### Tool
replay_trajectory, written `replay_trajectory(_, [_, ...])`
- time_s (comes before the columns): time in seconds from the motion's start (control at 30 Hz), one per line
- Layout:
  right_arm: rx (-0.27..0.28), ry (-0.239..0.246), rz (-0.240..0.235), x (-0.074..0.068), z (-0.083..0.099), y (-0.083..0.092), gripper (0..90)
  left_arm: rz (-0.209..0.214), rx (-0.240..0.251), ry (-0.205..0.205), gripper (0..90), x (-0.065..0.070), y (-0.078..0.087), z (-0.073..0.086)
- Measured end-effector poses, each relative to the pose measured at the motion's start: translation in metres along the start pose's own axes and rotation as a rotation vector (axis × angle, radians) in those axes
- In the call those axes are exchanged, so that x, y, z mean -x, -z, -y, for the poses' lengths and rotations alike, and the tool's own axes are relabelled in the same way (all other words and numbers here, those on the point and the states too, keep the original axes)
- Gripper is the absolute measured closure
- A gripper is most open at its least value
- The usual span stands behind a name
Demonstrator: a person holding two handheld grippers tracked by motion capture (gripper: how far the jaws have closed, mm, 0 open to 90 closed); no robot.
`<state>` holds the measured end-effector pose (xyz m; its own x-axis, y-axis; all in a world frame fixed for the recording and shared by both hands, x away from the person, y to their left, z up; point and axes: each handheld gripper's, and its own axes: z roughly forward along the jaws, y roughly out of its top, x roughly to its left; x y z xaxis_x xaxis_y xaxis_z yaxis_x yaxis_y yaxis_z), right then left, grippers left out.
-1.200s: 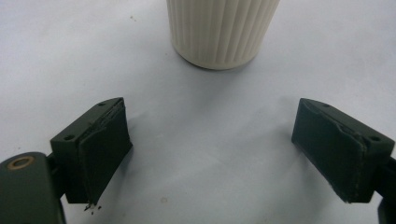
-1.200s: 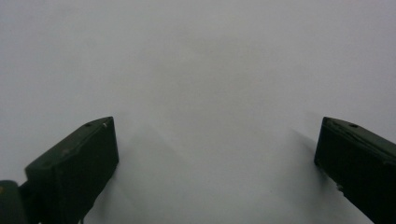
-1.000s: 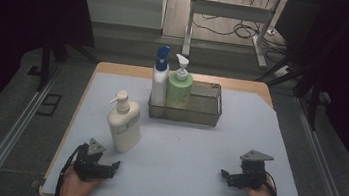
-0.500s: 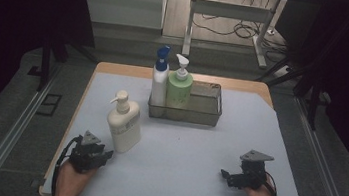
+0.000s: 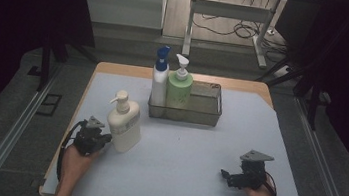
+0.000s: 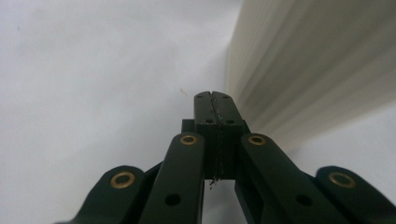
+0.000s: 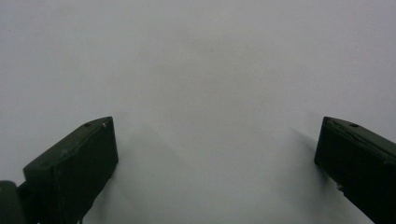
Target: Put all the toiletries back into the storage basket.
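left gripper has just been closing, jaws now pressed together on nothing, right beside the cream pump bottle near the table's front left; right gripper spread wide, empty.

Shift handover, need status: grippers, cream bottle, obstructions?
Left gripper just closed, empty, beside cream pump bottle. Right gripper open, empty. Bottle upright on mat. Nothing in the way.

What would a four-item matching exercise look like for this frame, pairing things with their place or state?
1. cream pump bottle
2. green pump bottle
3. left gripper
4. right gripper

A. jaws wide apart over bare mat
B. standing inside the wire basket
C. jaws pressed together, nothing between
D. standing on the mat, outside the basket

Pairs: 1-D, 2-B, 3-C, 4-A
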<state>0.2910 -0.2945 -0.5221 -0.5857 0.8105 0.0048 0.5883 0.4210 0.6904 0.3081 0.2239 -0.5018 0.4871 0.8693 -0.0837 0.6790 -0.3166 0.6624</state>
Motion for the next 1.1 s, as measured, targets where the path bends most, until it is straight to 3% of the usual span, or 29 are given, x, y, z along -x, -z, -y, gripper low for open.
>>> replay_trajectory(0.23, [0.0, 0.0, 0.0, 0.0, 0.0, 0.0, 0.0, 0.058, 0.007, 0.003, 89.4, -0.005, -0.012, -0.005])
replay_trajectory(0.3, [0.0, 0.0, 0.0, 0.0, 0.0, 0.0, 0.0, 0.046, 0.006, 0.006, 89.4, -0.004, -0.014, -0.005])
replay_trajectory(0.4, [0.0, 0.0, 0.0, 0.0, 0.0, 0.0, 0.0, 0.065, 0.01, 0.02, 89.4, -0.004, -0.016, -0.004])
replay_trajectory(0.67, [0.0, 0.0, 0.0, 0.0, 0.0, 0.0, 0.0, 0.109, 0.015, 0.009, 89.4, 0.011, -0.025, -0.004])
replay_trajectory(1.1, [0.0, 0.0, -0.001, 0.0, 0.0, 0.0, 0.0, 0.141, 0.017, -0.014, 89.4, 0.029, -0.031, -0.008])
